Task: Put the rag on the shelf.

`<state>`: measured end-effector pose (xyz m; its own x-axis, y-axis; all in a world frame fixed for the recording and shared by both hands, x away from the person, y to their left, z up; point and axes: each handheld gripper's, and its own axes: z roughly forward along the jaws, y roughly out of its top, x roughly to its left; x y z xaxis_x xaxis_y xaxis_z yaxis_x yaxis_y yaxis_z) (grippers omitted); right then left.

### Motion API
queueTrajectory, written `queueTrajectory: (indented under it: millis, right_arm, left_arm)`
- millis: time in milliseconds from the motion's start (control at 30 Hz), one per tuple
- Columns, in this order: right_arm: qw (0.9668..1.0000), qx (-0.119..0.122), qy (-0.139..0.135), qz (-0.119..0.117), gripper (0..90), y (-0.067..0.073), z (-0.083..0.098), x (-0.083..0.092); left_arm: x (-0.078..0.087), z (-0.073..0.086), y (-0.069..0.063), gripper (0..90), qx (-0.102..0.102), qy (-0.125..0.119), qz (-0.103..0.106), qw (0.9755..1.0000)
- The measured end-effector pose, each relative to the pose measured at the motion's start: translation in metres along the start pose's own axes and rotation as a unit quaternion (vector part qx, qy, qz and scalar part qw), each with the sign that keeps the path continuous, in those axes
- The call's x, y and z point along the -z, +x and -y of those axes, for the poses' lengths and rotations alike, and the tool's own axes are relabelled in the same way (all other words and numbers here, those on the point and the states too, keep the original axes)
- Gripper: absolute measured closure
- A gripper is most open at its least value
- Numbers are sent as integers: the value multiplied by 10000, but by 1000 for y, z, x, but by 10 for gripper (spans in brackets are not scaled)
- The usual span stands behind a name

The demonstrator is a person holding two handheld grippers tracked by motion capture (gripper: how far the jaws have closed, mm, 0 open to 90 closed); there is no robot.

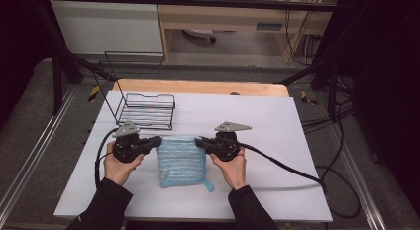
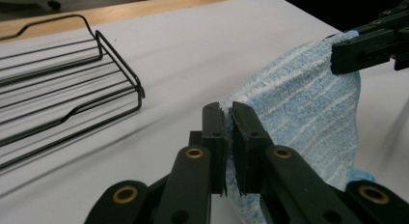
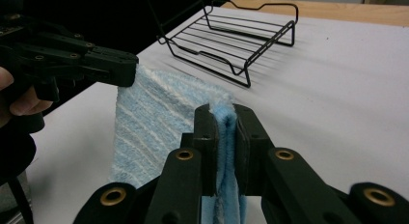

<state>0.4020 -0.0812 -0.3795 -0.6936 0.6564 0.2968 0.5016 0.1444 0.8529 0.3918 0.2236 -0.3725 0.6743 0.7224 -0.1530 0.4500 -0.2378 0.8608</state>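
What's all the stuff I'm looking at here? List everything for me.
towel: one, light blue with pale stripes, middle of the table, held at its two far corners
wire rack: one, black, on the table's far left, beyond the towel
table: one, white top with a wooden far edge
left gripper: one, black, shut on the towel's left corner
right gripper: one, black, shut on the towel's right corner
hands: two, each holding a gripper, dark sleeves
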Motion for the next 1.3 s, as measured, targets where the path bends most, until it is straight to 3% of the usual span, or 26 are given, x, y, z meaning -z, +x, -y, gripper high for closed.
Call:
queueTrajectory:
  millis: [467,567,967,1300]
  right_arm:
    - [9992,179,-365,-42,821,5,-11,22]
    - [9985,322,-435,-13,821,10,-15,25]
    - [9953,559,-783,-51,821,30,-30,25]
    - [9909,709,-1141,-79,822,47,-42,17]
  left_arm:
    - [16,-14,-17,848,-217,-325,30,9992]
    - [20,-17,-19,848,-232,-395,-31,9989]
    - [41,-25,-12,848,-182,-796,-196,9965]
    - [61,-31,-4,848,-156,-1145,-378,9926]
